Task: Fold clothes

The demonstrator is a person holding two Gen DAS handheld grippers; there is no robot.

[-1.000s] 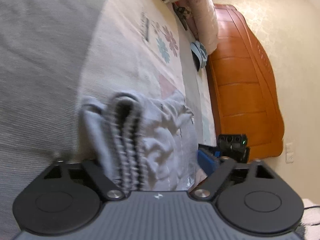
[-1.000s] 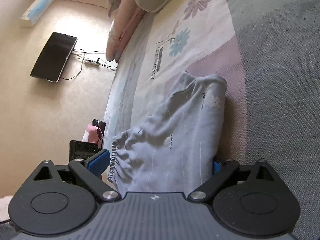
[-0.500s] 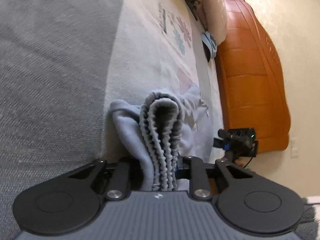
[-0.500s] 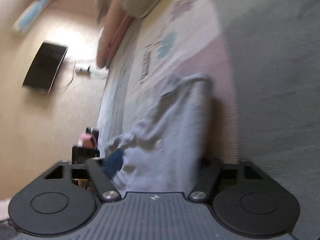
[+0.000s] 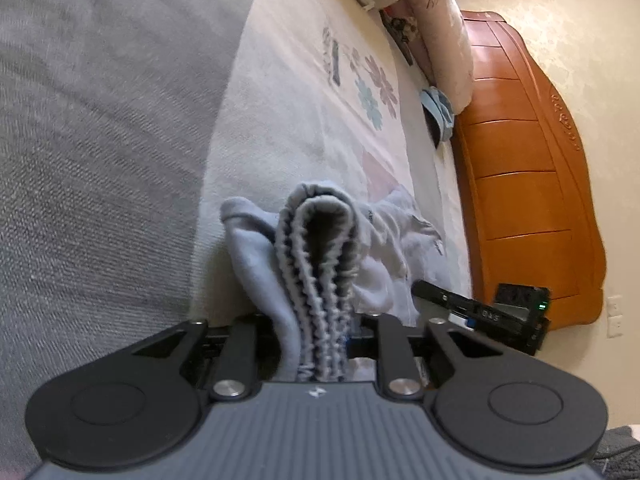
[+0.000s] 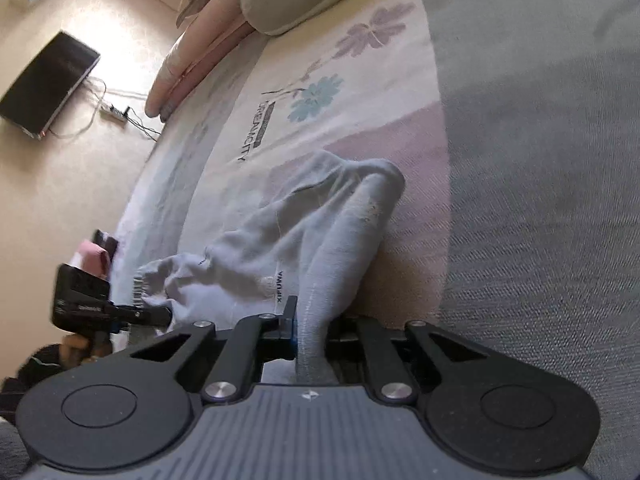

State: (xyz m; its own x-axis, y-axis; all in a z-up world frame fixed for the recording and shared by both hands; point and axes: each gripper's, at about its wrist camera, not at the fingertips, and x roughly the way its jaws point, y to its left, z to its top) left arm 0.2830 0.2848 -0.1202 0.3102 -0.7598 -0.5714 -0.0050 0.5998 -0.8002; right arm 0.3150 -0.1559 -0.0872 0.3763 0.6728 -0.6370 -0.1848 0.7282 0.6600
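Bedspread (image 6: 360, 92) is lying under pale grey shorts (image 6: 304, 232) — long axis running away from both cameras. Left gripper (image 5: 316, 344) is clamping the ribbed waistband (image 5: 320, 280); right gripper (image 6: 312, 344), jaws just narrowing, is pinching the fabric edge.

Left hand-held gripper (image 5: 320, 344) clamping grey garment's ribbed waistband (image 5: 320, 264), bedspread (image 5: 304, 92)

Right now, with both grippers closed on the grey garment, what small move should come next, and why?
Probably lift both together. The left gripper pinches the ribbed waistband, the right gripper the other end of the grey garment, which sags crumpled on the bedspread; raising should let it hang straight.
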